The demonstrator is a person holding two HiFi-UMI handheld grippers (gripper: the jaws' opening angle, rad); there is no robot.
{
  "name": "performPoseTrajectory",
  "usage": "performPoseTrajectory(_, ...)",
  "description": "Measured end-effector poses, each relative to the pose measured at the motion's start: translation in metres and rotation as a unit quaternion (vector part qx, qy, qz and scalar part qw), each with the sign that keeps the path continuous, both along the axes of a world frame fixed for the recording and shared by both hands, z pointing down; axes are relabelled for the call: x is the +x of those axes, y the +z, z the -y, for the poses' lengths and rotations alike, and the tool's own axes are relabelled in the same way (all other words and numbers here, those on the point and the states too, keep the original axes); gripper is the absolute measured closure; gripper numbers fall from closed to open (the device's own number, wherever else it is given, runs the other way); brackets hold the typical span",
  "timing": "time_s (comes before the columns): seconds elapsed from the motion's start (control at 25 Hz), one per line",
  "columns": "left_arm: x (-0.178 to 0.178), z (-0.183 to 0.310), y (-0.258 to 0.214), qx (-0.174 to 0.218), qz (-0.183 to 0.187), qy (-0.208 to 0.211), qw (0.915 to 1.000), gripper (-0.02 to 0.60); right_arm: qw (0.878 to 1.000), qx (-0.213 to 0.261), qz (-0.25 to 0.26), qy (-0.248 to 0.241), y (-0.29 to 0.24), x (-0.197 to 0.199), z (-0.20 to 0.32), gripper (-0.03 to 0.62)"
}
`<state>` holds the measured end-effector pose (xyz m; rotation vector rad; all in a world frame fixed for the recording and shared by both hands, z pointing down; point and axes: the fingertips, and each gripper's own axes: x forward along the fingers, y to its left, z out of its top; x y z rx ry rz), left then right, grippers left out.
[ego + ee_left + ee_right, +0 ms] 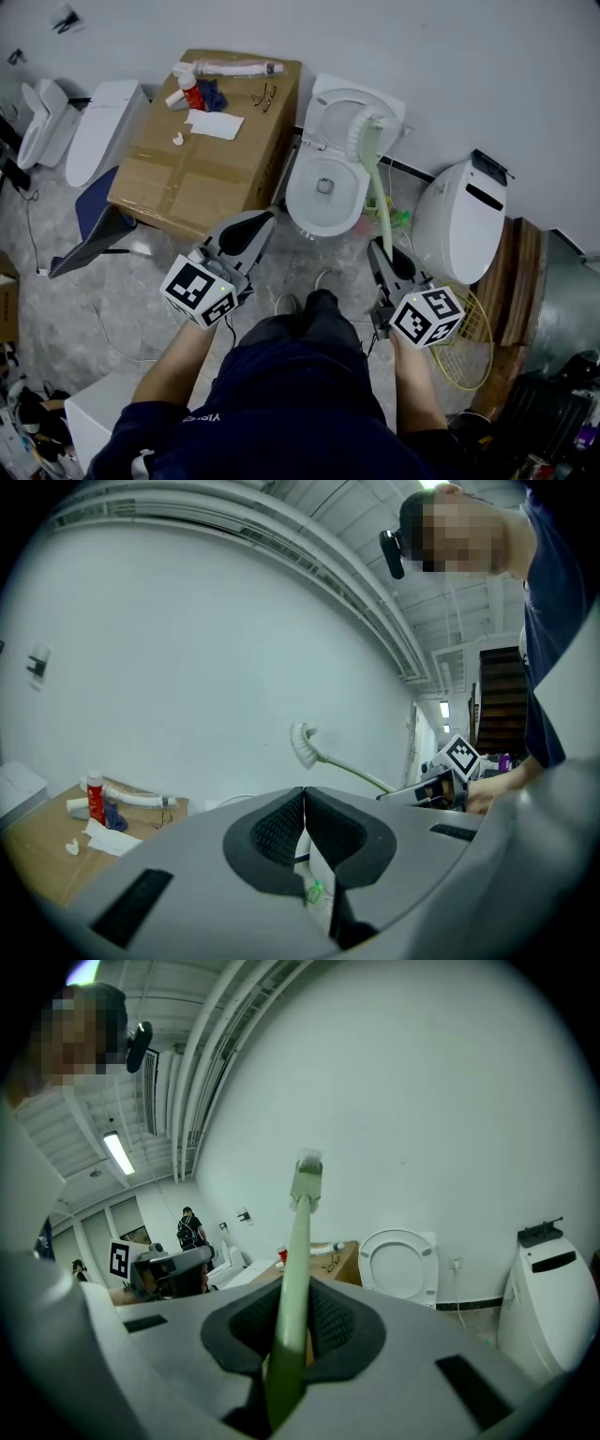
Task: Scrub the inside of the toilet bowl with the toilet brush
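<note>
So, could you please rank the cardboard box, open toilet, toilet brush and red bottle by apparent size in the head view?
1. cardboard box
2. open toilet
3. toilet brush, long but thin
4. red bottle

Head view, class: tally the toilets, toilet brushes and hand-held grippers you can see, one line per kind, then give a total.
toilets: 4
toilet brush: 1
grippers: 2, the left gripper and the right gripper
Total: 7
</note>
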<state>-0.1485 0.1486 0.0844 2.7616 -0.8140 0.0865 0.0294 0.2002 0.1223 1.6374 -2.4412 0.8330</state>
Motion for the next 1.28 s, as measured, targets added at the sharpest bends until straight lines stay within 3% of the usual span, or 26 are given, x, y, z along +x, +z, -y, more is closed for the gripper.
performPoseTrajectory(0.64, 0.032, 0.057, 0.005, -0.002, 0.012, -0.006, 0.9999, 0.551, 1.0, -0.004, 0.009, -0.009, 0.012, 0.028, 0.061, 0.545)
performPoseTrajectory(1.28, 0.099, 0.135, 0.027, -0.028, 0.034, -0.033, 0.9985, 0.551, 0.998, -0.032, 0.014, -0.049, 0.041, 0.092, 0.146, 0.545)
